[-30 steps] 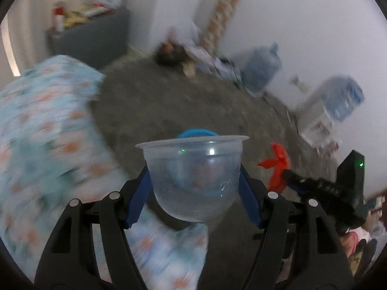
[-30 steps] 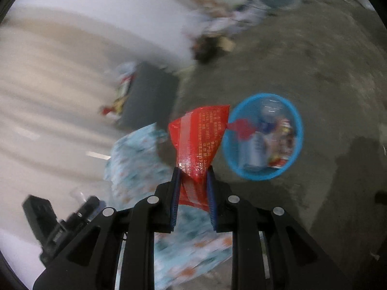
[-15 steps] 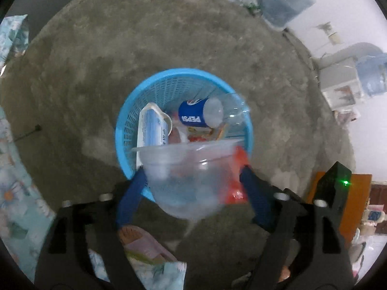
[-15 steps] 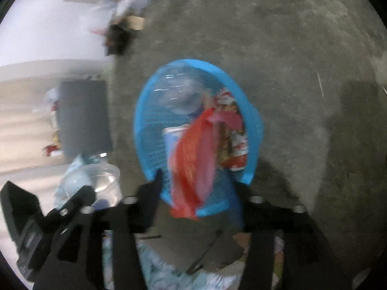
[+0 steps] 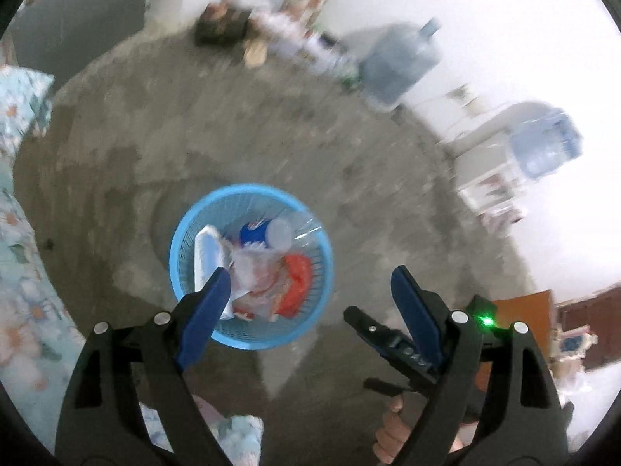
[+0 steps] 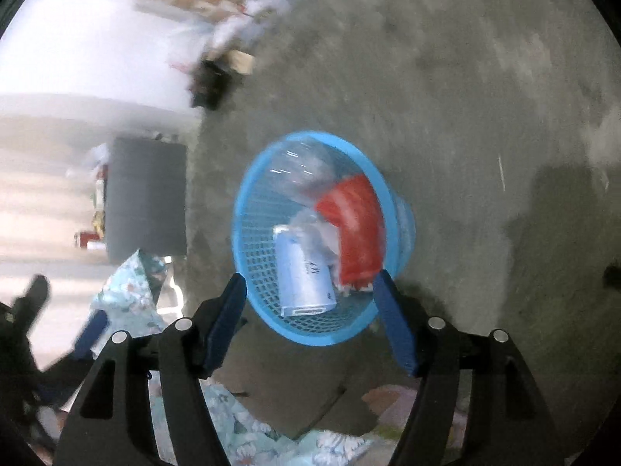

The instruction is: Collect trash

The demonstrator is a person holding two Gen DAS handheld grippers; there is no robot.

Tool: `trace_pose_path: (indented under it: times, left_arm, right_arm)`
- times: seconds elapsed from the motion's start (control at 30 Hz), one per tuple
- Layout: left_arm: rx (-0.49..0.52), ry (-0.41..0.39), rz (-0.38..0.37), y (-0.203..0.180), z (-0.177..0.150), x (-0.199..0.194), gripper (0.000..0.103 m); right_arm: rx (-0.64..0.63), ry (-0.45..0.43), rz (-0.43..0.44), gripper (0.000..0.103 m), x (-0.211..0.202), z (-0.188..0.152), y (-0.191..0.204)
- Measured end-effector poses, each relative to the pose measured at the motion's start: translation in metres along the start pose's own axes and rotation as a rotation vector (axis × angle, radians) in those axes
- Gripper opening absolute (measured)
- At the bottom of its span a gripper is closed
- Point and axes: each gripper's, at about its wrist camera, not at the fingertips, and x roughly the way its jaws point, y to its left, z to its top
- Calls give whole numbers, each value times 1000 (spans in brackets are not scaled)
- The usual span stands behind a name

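Observation:
A blue mesh basket [image 5: 182, 229] stands on the grey floor and holds the trash. Inside lie a clear plastic cup [image 5: 254, 270], a red wrapper [image 5: 300, 283], a white and blue carton [image 5: 207, 252] and a blue-labelled bottle [image 5: 252, 233]. My left gripper [image 5: 310, 277] hovers above and to the right of the basket, open, nothing between its pads. My right gripper [image 6: 309, 281] hangs over the basket [image 6: 248, 209], its jaws opening and empty. The red wrapper [image 6: 357, 225] rests in the basket beside the carton [image 6: 304, 283] and the cup [image 6: 310, 229].
Floral bedding [image 5: 23, 279] lies along the left. Two big water jugs [image 5: 396, 66] stand by the white wall, with clutter near them. A dark cabinet [image 6: 145, 194] stands at the left in the right wrist view. A person's hand [image 5: 392, 427] holds the right gripper's handle.
Both grippers have let go: the clear cup left the left jaws and the red wrapper left the right jaws, and both now lie in the basket. Both sets of jaws stand wider.

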Motion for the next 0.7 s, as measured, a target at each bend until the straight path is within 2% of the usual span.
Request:
trace_pose_path:
  times: [0.17, 0.3, 0.37, 0.4, 0.47, 0.57, 0.63, 0.7]
  left_arm:
    - [77, -184, -17, -5, -33, -110, 85]
    - [47, -340, 61, 9, -80, -199, 91]
    - [-6, -419, 151, 21, -113, -243, 92]
    - [-34, -456, 199, 25, -130, -262, 92]
    - [-88, -524, 280, 35, -162, -294, 93]
    - [-189, -602, 415, 44, -207, -327, 94]
    - [-267, -647, 552, 47, -240, -344, 94]
    - [-293, -668, 665, 48, -264, -356, 94]
  right_arm:
    - [-273, -160, 29, 76, -74, -34, 75]
    - [-525, -250, 92, 86, -126, -79, 139]
    - [-641, -285, 123, 95, -147, -105, 167]
    - [-716, -310, 137, 96, -159, -124, 184]
    - [-842, -344, 161, 96, -178, -155, 212]
    - [-954, -342, 190, 96, -195, -191, 236]
    - [-1025, -334, 202, 96, -208, -217, 248]
    - [-1118, -338, 189, 96, -219, -246, 254]
